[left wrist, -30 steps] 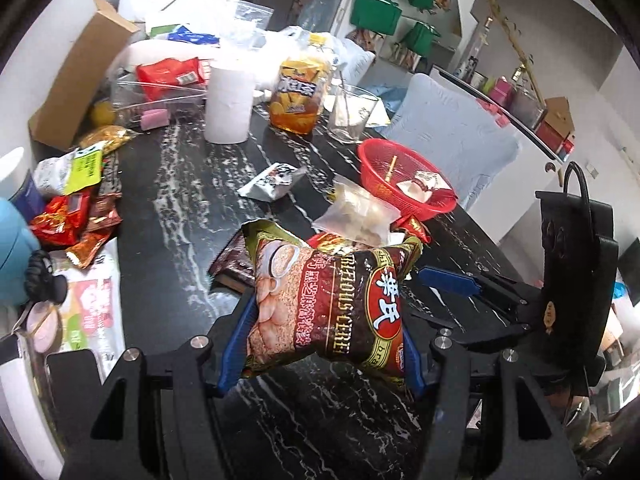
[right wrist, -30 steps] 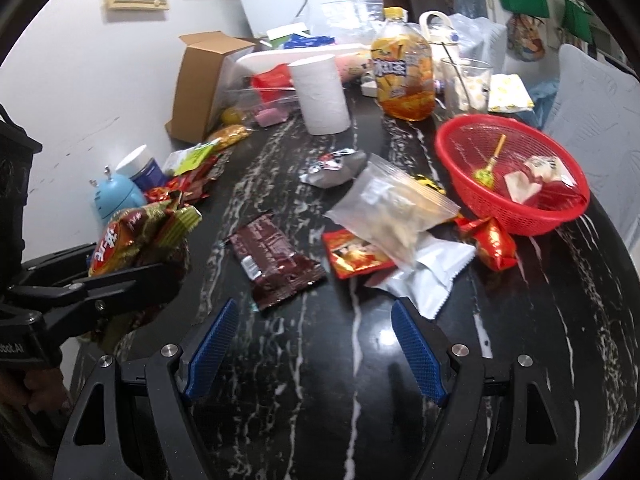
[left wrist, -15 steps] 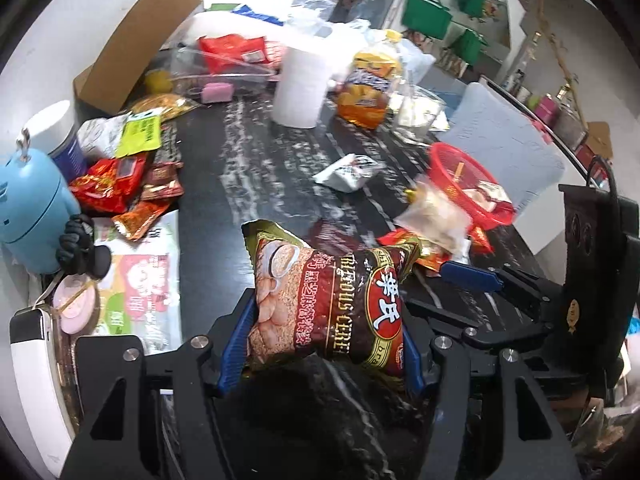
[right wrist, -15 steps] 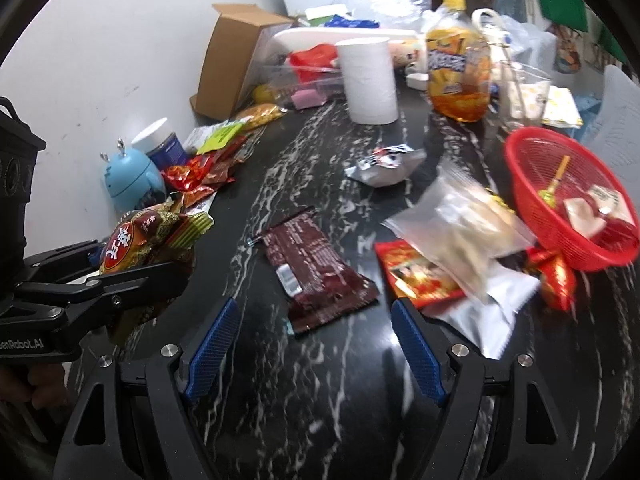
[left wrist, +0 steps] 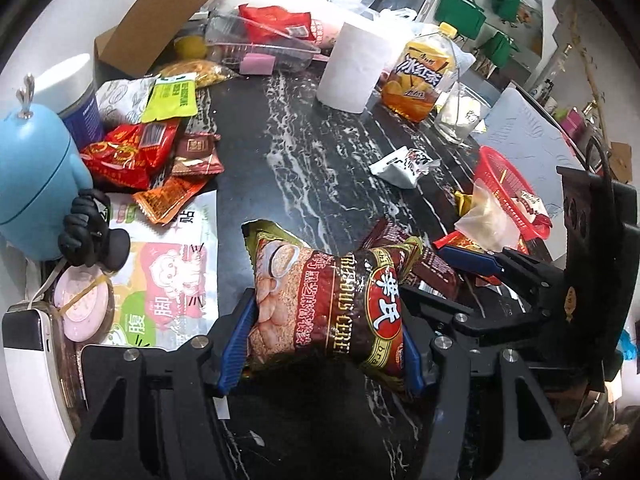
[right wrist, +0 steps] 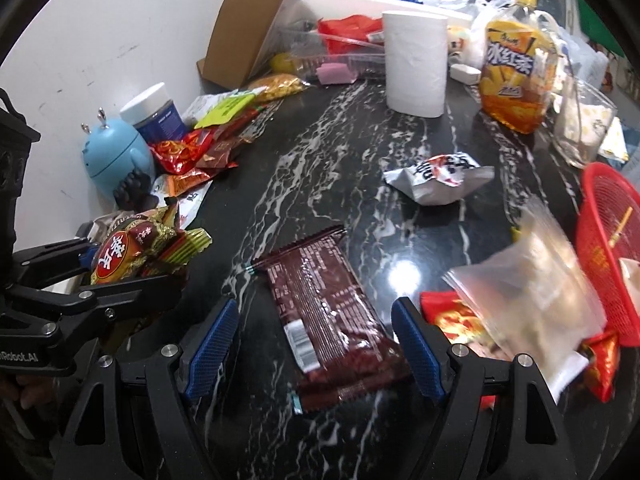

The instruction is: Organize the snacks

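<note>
left wrist | left hand-held gripper [left wrist: 322,344] clamps cereal bag [left wrist: 328,300]; right hand-held gripper [right wrist: 316,344] wide – above brown packet [right wrist: 324,320]

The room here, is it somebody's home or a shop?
Probably a home, at a dining table: a black marble table cluttered with snack packets, a paper roll, an iced tea bottle and a cushioned chair.

You've swung the left gripper [left wrist: 320,344] and its cereal bag [left wrist: 324,304] leftward; snack pile [left wrist: 156,160] now fills upper left, red basket [left wrist: 504,188] pushed far right.
</note>
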`<act>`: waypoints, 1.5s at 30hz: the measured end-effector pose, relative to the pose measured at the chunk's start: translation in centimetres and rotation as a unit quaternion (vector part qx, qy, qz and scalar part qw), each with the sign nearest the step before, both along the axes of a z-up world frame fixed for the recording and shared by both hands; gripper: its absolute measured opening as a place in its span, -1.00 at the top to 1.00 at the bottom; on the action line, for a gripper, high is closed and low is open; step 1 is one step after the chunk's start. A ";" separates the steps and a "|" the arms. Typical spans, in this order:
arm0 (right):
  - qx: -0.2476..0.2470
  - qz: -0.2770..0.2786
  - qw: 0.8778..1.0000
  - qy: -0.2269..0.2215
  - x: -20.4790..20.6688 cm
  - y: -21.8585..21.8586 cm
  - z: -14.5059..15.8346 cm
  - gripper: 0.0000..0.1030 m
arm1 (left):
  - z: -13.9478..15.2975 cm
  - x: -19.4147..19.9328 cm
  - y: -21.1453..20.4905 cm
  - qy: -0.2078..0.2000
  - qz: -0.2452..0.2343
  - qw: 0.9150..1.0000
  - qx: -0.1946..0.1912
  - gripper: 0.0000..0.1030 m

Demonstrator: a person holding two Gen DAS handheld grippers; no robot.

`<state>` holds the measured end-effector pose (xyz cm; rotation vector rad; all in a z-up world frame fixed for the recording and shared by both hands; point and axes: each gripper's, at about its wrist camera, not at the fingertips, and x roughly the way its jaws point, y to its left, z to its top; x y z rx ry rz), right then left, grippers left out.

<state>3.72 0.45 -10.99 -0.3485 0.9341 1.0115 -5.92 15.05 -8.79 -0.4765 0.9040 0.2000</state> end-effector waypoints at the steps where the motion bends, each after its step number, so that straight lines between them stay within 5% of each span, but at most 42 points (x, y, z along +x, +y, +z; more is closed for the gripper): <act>1: -0.003 0.002 1.000 0.001 0.1 0.2 -0.2 -0.54 | -0.1 0.0 0.1 0.002 0.000 1.000 -0.001 -0.19; 6: -0.013 0.001 1.000 -0.005 0.2 0.6 -1.0 -0.38 | -0.2 0.1 0.0 0.004 -0.002 1.000 0.001 -0.19; 8: -0.020 -0.004 1.000 -0.015 0.2 0.4 -1.0 -0.04 | -0.3 0.3 -0.1 0.006 -0.004 1.000 0.001 -0.19; 11: -0.016 -0.001 1.000 -0.017 -0.1 0.1 -0.8 0.07 | -0.5 0.4 -0.3 0.009 -0.007 1.000 -0.005 -0.18; 45: -0.038 -0.144 0.989 -0.015 -3.7 -14.6 -0.3 0.09 | -1.0 2.1 -11.3 0.026 -0.150 0.988 -0.008 -0.18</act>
